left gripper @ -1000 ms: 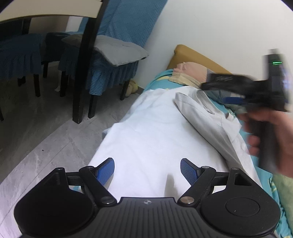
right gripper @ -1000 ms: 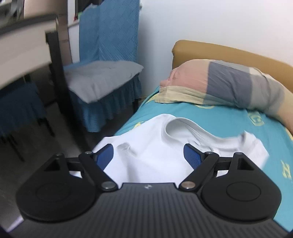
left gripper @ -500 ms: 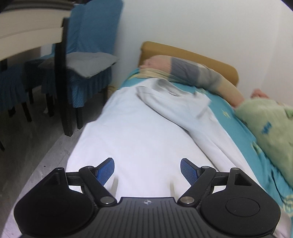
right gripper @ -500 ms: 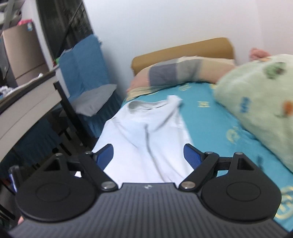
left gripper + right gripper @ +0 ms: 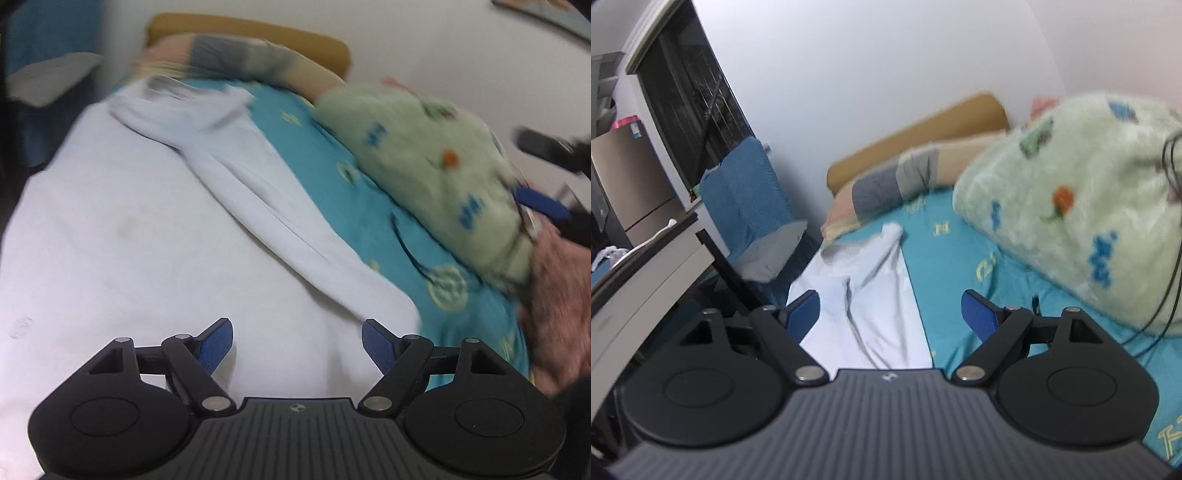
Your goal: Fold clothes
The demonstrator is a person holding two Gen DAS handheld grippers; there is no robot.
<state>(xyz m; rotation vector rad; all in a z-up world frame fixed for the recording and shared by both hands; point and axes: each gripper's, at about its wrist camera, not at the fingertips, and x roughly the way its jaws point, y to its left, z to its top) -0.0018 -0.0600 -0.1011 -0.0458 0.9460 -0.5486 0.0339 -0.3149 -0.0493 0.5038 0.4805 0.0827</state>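
White cotton shirt (image 5: pixel 155 236), smooth, one side folded inward lengthwise, lies on the teal bed sheet (image 5: pixel 325 177) ahead of the left claw (image 5: pixel 297 345). Both claws, including the right claw (image 5: pixel 891 314), stand apart, empty; the left's jaws have just been closing slightly.

Each hand-held tool shows the same build. The left gripper (image 5: pixel 297 341) has a matt black body with fine lengthwise ribs on its top plate and a small round emblem at the front centre. Two large black discs flank the plate, each with a raised inner circle. Black linkage arms run forward from silver pivot screws, with triangular cut-outs in the outer links, ending in blue textured fingers (image 5: pixel 216 345). The right gripper (image 5: pixel 891 312) matches it: ribbed black plate, silver screws, blue fingers (image 5: pixel 979 314). A thin black cable hangs at its right edge.
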